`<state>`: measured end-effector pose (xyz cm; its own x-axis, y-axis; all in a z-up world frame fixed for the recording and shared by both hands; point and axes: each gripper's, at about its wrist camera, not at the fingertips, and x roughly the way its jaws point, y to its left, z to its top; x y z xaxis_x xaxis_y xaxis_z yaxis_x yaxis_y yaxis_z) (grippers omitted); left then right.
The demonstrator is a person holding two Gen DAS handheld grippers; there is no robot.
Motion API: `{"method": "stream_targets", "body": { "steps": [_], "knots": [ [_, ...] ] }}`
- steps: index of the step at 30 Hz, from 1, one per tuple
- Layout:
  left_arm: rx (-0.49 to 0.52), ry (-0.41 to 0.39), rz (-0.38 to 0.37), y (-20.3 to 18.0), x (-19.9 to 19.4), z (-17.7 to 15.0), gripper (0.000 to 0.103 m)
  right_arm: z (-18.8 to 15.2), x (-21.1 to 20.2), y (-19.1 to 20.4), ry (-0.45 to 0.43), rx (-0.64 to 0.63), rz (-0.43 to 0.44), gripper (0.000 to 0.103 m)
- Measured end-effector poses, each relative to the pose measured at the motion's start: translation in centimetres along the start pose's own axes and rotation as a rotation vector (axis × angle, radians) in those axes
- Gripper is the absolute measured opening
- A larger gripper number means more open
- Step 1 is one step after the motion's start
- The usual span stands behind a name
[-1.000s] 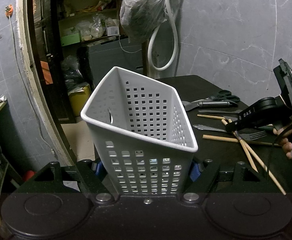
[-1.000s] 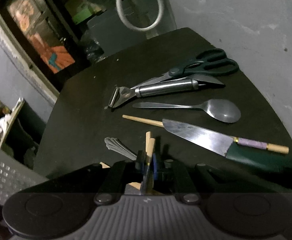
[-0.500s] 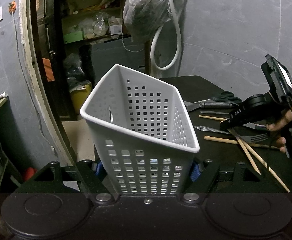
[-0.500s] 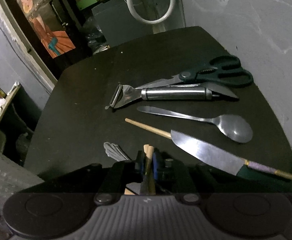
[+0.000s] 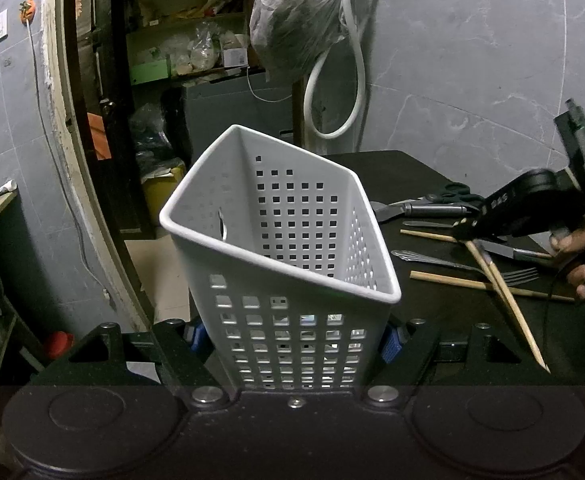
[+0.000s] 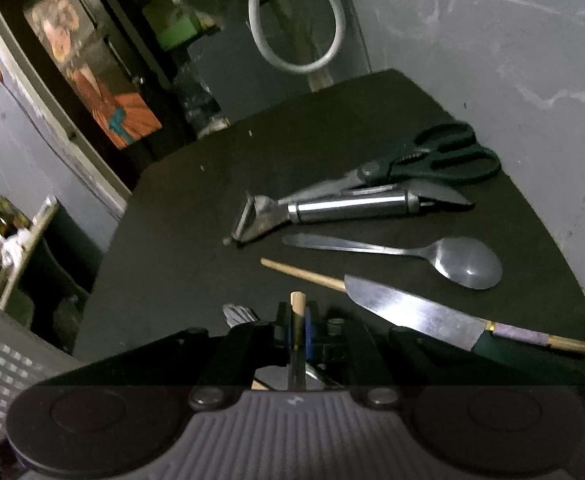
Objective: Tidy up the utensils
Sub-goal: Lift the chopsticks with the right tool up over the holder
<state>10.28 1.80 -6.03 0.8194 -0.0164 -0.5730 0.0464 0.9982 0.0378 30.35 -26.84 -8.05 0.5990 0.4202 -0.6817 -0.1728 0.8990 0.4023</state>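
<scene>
Dark bench (image 6: 196, 216) carrying loose utensils: scissors (image 6: 432, 160), peeler (image 6: 324, 210), knife (image 6: 416, 314), spoon (image 6: 444, 258), fork (image 5: 464, 266). White perforated basket (image 5: 284, 248), tilted, clamped at its base between the left gripper's (image 5: 292, 338) fingers. Right gripper (image 6: 300, 328), held by a hand (image 5: 580, 248), has its fingers clenched on two wooden chopsticks (image 5: 504, 296), raised off the bench to the right of the basket, tips pointing down.

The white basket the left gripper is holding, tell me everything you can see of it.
The white basket is a tall plastic utensil caddy with a smooth rolled rim and walls perforated by rows of square holes. It looks empty. It is tilted, its open mouth leaning toward the table on its right. The left gripper clamps its lower walls between two blue pads. Nothing else touches it.
</scene>
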Motion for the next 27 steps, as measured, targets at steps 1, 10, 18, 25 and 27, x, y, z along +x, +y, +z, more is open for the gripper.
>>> {"method": "stream_targets", "body": {
  "steps": [1,10,18,25,27],
  "knots": [
    [0.000,0.000,0.000,0.0,0.0,0.0,0.077,0.0,-0.4,0.0,-0.013,0.006,0.007,0.006],
    [0.002,-0.004,-0.006,0.2,0.2,-0.1,0.077,0.0,-5.4,0.9,-0.161,0.035,0.074,0.006],
    [0.002,-0.009,-0.014,0.3,0.4,-0.2,0.077,1.9,-10.4,3.7,-0.323,0.008,0.136,0.006],
    [0.003,-0.010,-0.017,0.3,0.4,-0.2,0.077,5.3,-13.7,8.4,-0.463,-0.118,0.217,0.007],
    [0.003,-0.010,-0.016,0.3,0.4,-0.2,0.077,6.0,-14.2,9.8,-0.485,-0.148,0.247,0.007]
  ]
}}
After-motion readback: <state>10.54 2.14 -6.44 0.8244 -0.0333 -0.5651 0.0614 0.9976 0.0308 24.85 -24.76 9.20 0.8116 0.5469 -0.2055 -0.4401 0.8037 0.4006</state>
